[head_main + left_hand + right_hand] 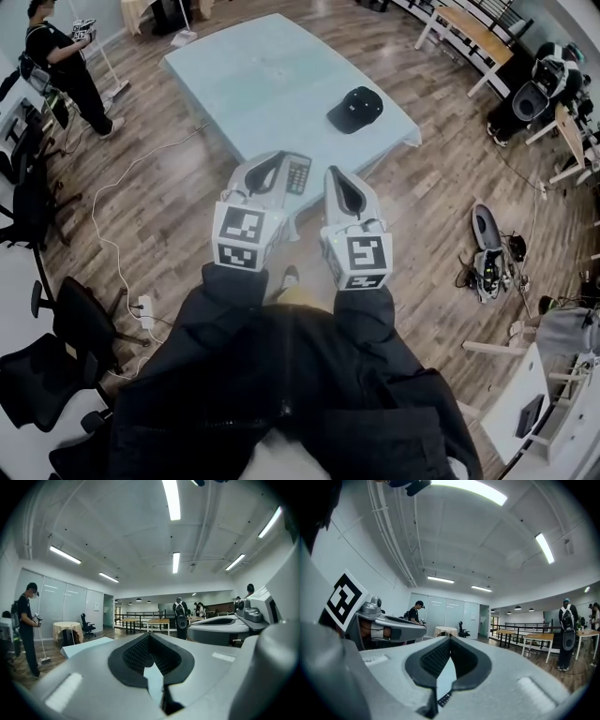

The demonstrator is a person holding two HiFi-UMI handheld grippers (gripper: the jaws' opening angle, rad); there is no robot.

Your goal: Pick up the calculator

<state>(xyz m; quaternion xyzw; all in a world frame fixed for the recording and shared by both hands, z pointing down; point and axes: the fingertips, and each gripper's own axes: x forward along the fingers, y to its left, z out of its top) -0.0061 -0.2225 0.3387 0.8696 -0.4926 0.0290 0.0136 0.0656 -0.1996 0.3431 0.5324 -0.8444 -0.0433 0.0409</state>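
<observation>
The calculator [297, 173] is grey with dark keys and lies at the near edge of a pale blue table [253, 75]. My left gripper [270, 164] partly covers its left side. My right gripper [338, 180] hangs just right of it, over the table's edge. Both point level toward the table, and both are shut with nothing between the pads. In the left gripper view the jaws [150, 635] meet at the tip, with pale table showing through the slot below. The right gripper view shows its jaws [450, 639] closed the same way.
A black cap [354, 109] lies on the table's right part. A person in black [64, 58] stands at the far left. Office chairs [52, 328] and a white cable [112, 230] are on the wooden floor at left, gear [487, 251] at right.
</observation>
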